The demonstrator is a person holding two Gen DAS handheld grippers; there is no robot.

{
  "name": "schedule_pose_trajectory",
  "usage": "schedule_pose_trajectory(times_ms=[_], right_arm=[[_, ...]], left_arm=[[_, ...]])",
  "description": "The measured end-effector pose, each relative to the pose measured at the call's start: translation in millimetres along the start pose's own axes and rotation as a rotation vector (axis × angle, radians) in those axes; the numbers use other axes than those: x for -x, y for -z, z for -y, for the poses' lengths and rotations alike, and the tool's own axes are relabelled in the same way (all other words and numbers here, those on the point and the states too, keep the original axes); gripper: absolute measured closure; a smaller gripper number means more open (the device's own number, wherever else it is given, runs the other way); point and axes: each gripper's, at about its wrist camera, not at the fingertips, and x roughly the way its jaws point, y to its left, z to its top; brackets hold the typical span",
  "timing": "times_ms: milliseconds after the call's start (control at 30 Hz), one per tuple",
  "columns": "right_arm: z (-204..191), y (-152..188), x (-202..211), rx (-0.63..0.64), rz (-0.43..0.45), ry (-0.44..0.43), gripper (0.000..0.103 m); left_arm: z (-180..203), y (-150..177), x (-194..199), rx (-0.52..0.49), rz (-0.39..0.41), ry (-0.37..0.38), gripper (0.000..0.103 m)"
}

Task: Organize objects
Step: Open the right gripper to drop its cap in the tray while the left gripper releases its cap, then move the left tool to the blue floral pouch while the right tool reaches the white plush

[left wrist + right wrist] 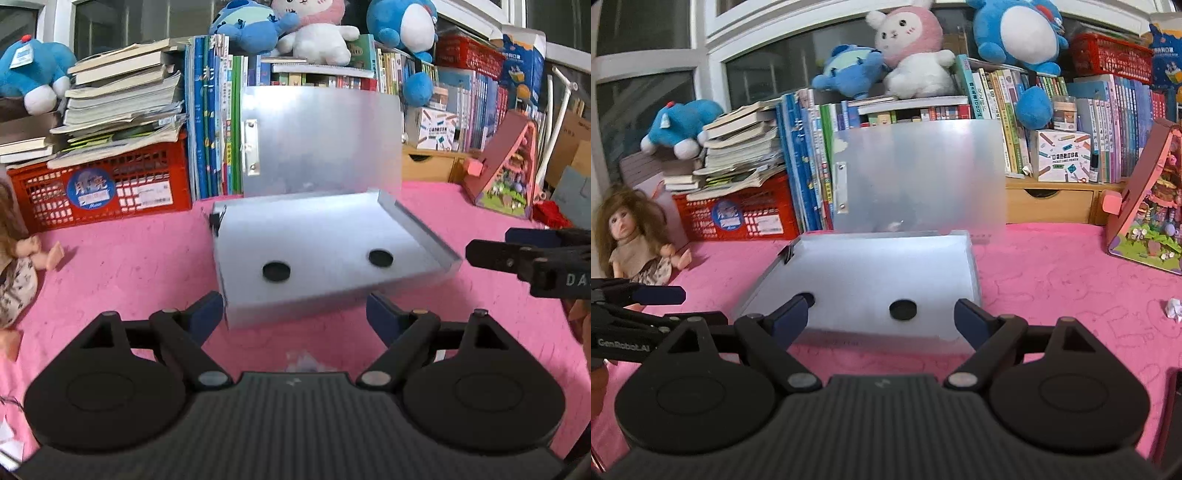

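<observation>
A translucent grey file box (pixel 325 243) lies open on the pink table, its lid (pixel 321 140) standing upright against the books. Two black round discs (pixel 276 271) sit on its base. It also shows in the right wrist view (pixel 871 273). My left gripper (pixel 295 317) is open and empty, its fingers just before the box's near edge. My right gripper (pixel 881 319) is open and empty, close over the box's near edge. The right gripper also shows at the right edge of the left wrist view (pixel 491 247).
A red crate (pixel 103 188) under stacked books, upright books (pixel 212 122) and plush toys (pixel 317 33) line the back. A doll (pixel 631 236) sits at the left. A pink toy house (pixel 1148 206) and a crumpled paper (pixel 1174 308) lie at the right.
</observation>
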Motion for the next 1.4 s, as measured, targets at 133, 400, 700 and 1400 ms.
schedule_pose_trajectory(times_ms=[133,400,700,1400], right_arm=[[-7.8,18.3,11.4,0.019,0.003,0.001,0.01],[-14.9,49.5,30.3,0.034,0.003,0.025,0.01],[-19.7,76.4,53.3,0.057,0.01,0.08,0.007],[-19.0,119.4,60.8,0.063,-0.03,0.142,0.002]], left_arm=[[-1.4,19.2,11.1,0.015,0.004,0.002,0.015],[5.0,58.4,23.9,0.009,-0.026,0.015,0.014],[8.5,93.8,43.3,0.039,-0.046,0.042,0.013],[29.0,120.5,67.1,-0.066,-0.043,0.073,0.015]])
